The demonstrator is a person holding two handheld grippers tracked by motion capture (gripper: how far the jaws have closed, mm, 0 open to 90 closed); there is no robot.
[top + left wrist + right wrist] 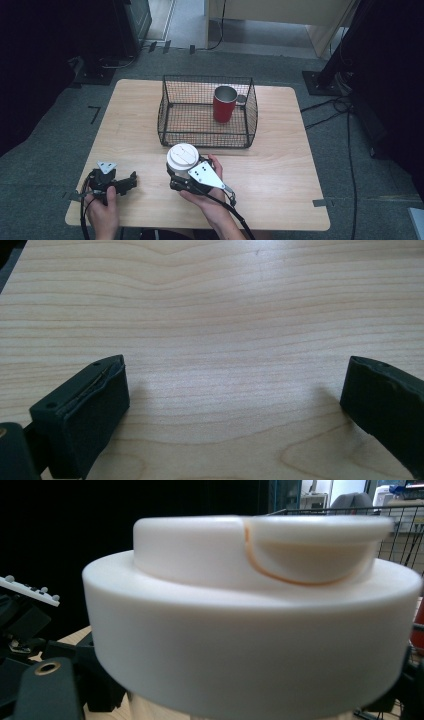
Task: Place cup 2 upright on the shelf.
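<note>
My right tongs (181, 176) hold a cup with a white lid (182, 157) near the front middle of the bench (280, 160), just before the wire basket (207, 137); in the right gripper view the lid (250, 615) sits very close to the camera, so I cannot see the jaws themselves, but I believe they are closed on the cup body below the lid. My left tongs (131, 181) rest at the front left of the bench, well apart from the cup; in the left gripper view their jaws stand wide apart over bare wood and grip nothing. A red mug (224, 104) stands upright inside the basket, toward its right back corner. I judge the step in hand is carrying the cup to the basket; the next move calls for lifting it above the front wall, then lowering it into the free left part, away from the mug.
</note>
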